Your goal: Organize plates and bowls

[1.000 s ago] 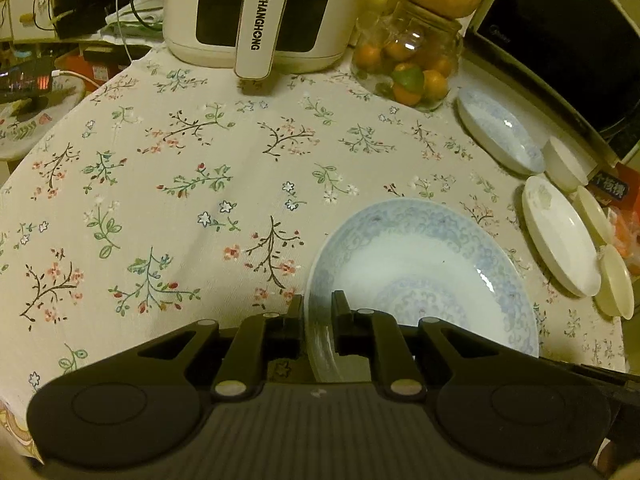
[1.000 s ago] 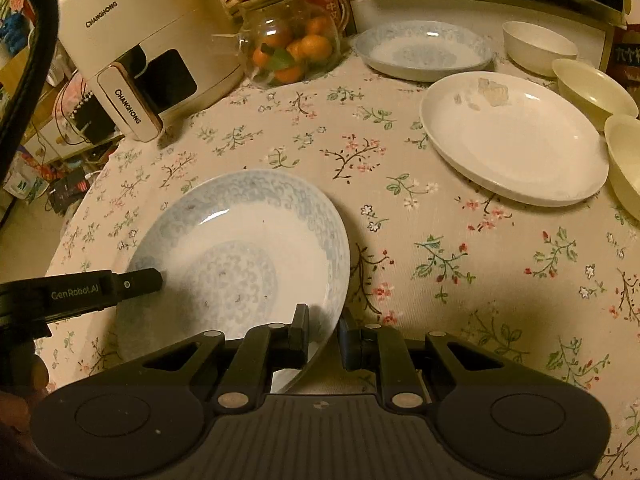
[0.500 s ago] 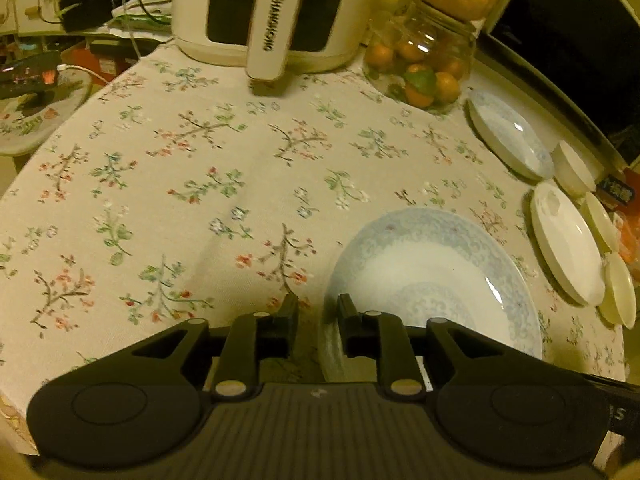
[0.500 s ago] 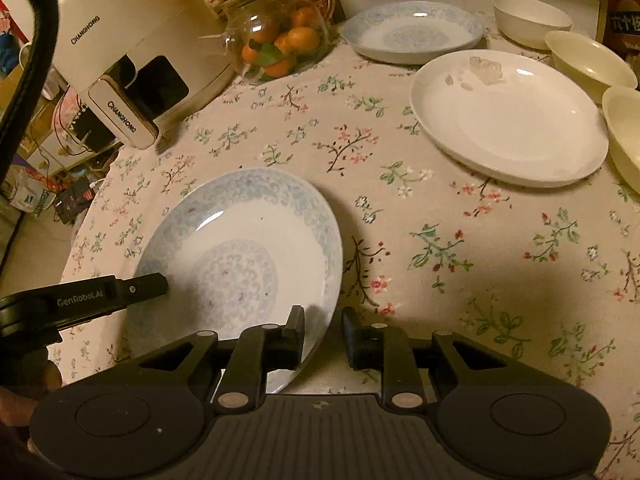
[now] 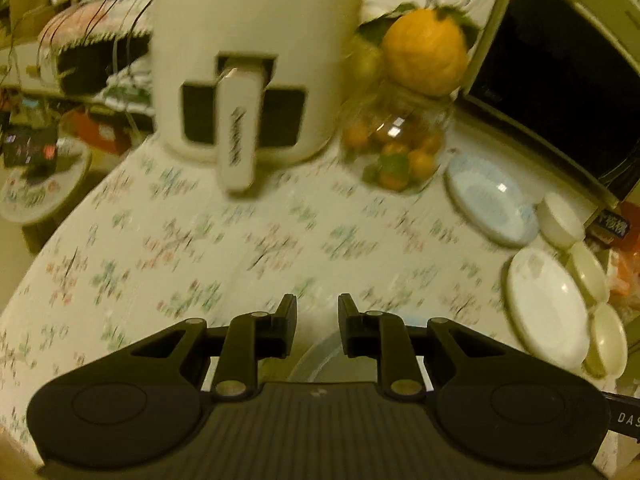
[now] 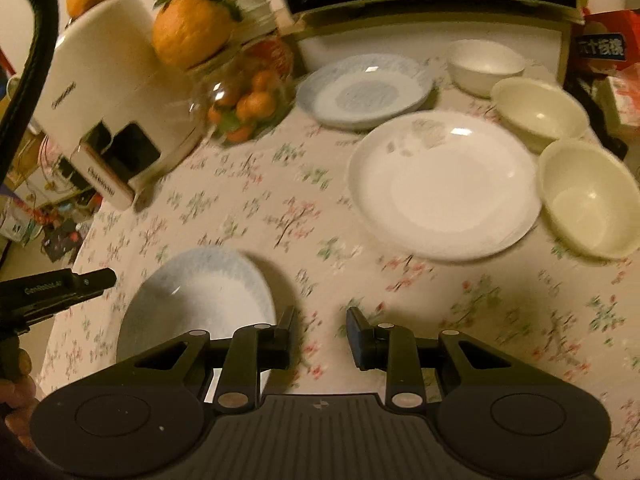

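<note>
Right view shows the near blue plate [image 6: 192, 304] whole; left gripper [image 5: 317, 330] released, right gripper [image 6: 320, 338] opening, empty, over the floral tablecloth [image 6: 280, 208].

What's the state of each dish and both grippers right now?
left gripper: open, nothing between the fingers.
right gripper: jaws opening, empty.
near blue plate: released, flat on the tablecloth.
far blue plate: flat, empty, unstacked.
white plate: flat, alone, faint marks at its far rim.
white bowl: upright, empty.
two cream bowls: upright, empty, side by side, unstacked.
</note>
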`<action>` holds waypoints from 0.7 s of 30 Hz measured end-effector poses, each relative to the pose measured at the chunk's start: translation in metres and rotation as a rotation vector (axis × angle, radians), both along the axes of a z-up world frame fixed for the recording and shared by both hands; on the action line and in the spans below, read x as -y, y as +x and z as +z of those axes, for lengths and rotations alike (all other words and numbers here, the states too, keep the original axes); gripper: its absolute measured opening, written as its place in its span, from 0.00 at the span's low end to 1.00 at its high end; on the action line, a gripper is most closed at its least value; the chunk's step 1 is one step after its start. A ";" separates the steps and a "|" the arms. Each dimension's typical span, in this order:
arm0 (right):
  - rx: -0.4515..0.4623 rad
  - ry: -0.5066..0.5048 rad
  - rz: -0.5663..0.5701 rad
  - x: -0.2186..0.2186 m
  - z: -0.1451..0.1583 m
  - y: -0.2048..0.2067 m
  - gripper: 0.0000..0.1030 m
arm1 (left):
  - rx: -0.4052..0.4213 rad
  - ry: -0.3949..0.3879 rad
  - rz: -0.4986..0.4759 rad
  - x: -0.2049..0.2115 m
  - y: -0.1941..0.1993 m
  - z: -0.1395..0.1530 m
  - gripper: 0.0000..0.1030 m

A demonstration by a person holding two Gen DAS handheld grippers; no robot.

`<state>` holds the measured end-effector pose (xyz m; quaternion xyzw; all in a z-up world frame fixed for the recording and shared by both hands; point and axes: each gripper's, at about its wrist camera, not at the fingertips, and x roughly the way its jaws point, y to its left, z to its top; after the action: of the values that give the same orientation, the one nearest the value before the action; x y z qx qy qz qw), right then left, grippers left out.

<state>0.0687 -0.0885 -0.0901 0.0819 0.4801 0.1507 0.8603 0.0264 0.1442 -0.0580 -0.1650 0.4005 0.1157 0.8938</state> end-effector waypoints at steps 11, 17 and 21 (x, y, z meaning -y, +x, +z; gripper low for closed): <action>0.043 0.005 -0.108 0.045 0.020 0.062 0.33 | 0.029 -0.004 -0.091 0.046 0.075 0.008 0.20; 0.023 -0.014 -0.110 0.044 0.017 0.094 0.39 | 0.009 0.029 -0.124 0.066 0.116 -0.003 0.21; 0.027 -0.039 -0.094 0.041 0.016 0.117 0.41 | 0.016 0.041 -0.118 0.069 0.141 -0.009 0.21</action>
<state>0.1862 -0.1296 -0.0737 0.0854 0.4668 0.1017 0.8743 0.1671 0.0754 -0.0667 -0.1237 0.3997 0.0697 0.9056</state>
